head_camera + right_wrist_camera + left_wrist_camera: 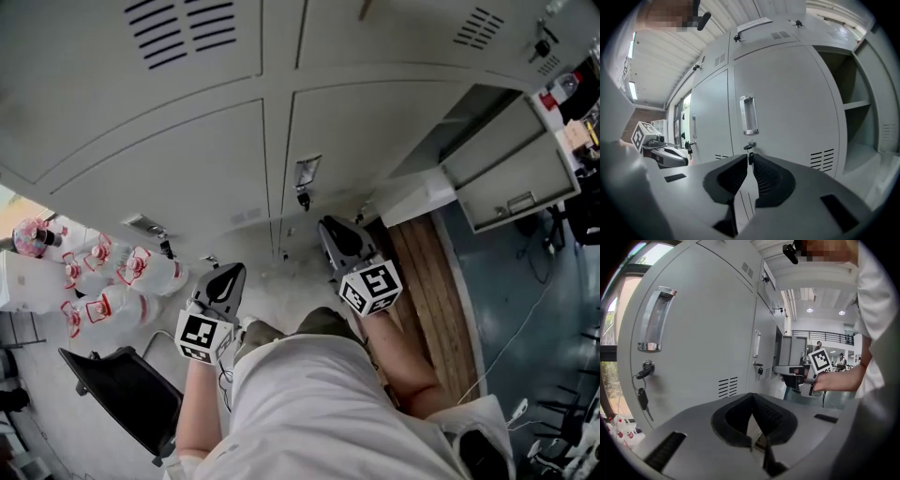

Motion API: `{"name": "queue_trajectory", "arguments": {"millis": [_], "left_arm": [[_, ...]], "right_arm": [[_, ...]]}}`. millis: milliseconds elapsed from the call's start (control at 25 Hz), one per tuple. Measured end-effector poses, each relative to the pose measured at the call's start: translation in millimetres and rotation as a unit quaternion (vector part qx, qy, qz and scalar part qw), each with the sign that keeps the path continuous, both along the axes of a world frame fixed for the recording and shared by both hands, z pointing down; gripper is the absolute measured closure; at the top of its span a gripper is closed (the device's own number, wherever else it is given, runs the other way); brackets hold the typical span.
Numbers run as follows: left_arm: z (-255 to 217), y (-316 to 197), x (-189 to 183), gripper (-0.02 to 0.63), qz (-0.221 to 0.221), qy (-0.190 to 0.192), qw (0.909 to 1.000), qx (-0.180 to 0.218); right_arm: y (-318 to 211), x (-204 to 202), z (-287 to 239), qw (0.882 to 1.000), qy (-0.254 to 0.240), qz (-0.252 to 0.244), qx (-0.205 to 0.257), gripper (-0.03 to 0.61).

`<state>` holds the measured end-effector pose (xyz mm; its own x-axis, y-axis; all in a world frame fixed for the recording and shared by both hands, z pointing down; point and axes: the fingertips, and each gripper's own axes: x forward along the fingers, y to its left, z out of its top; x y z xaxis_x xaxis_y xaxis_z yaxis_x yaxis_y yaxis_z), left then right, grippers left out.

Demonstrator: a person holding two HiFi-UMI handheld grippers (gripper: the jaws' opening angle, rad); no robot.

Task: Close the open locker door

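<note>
Both tongs are empty. Your left tong is clenched, tips meeting on nothing. Your right tong is drawn almost together, with only a thin slit between the tips and nothing in it.

Your target, the open locker door, stands swung out at the right end of the lockers, well apart from both tongs. Its handle faces you in the head view. Beside it is the bare compartment with one shelf across it.

By the look of it, you are only approaching. Neither tong touches the door, and both point at closed fronts to its left. The next move seems to call for carrying your right tong rightward, round to the outer face of the open door near its free edge, and pushing it toward the frame until it sits flush. No grip looks necessary, since a nearly closed tong should push well enough.

As a count, there is one open door and two tongs. Two closed doors stand directly ahead, the left closed door and the right closed door. Each has one handle and a key in its lock. Farther left on the floor lies a huddle of bottles with pink labels, too bunched for you to number with confidence.
</note>
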<state>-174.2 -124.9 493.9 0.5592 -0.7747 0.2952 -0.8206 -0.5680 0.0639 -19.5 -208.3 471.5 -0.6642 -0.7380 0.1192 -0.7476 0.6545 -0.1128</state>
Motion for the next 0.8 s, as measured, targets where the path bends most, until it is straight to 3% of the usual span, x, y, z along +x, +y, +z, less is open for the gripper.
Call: {"name": "queue_trajectory", "arguments": {"millis": [800], "left_arm": [[-39,-23,115,0.614,0.132,0.031,0.9901,0.038]], "right_arm": [[79,101,-20,0.995,0.040,0.088,0.009,0.537]]}}
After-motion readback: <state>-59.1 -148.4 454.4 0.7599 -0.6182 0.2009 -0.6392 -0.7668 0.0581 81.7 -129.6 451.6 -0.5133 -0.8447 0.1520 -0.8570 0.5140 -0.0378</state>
